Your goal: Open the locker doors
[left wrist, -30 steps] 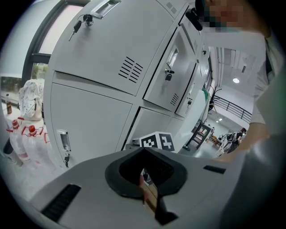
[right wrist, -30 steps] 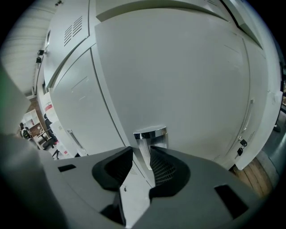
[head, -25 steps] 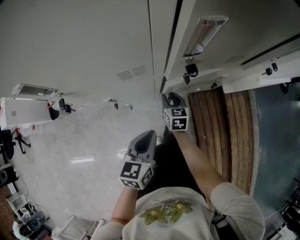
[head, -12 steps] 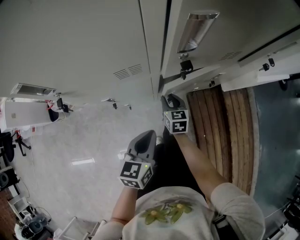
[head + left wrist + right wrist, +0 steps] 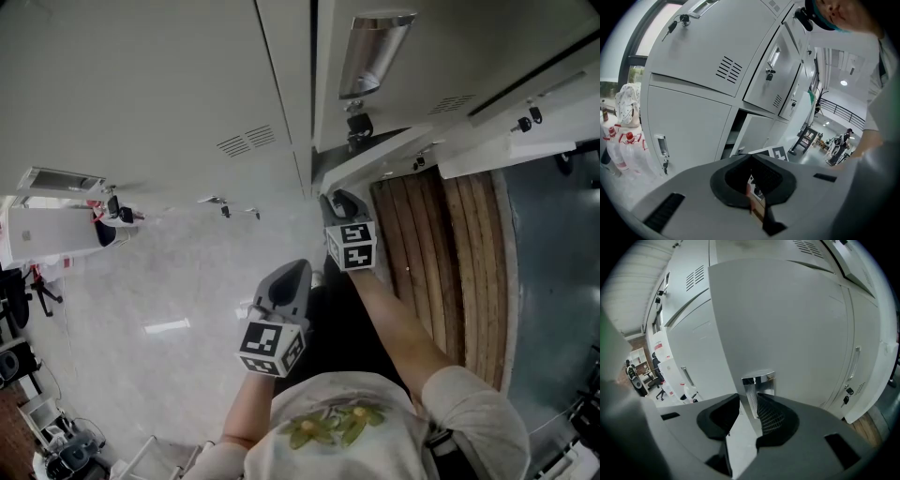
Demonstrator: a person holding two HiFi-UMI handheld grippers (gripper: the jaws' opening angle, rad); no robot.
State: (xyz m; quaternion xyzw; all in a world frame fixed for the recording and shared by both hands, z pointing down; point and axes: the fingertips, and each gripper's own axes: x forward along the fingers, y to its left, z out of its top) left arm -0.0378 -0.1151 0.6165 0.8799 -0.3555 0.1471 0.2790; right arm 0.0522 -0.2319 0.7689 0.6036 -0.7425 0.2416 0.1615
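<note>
Up close, right gripper (image 5: 749,398) grips locker door (image 5: 787,324) by its edge; left gripper (image 5: 751,160) closed.

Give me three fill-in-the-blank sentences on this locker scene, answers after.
1. The right tool grips a locker ___ by its edge.
2. The left tool holds ___.
3. In the left gripper view, a ___ hangs from the top left lock.
Missing: door; nothing; key.
</note>
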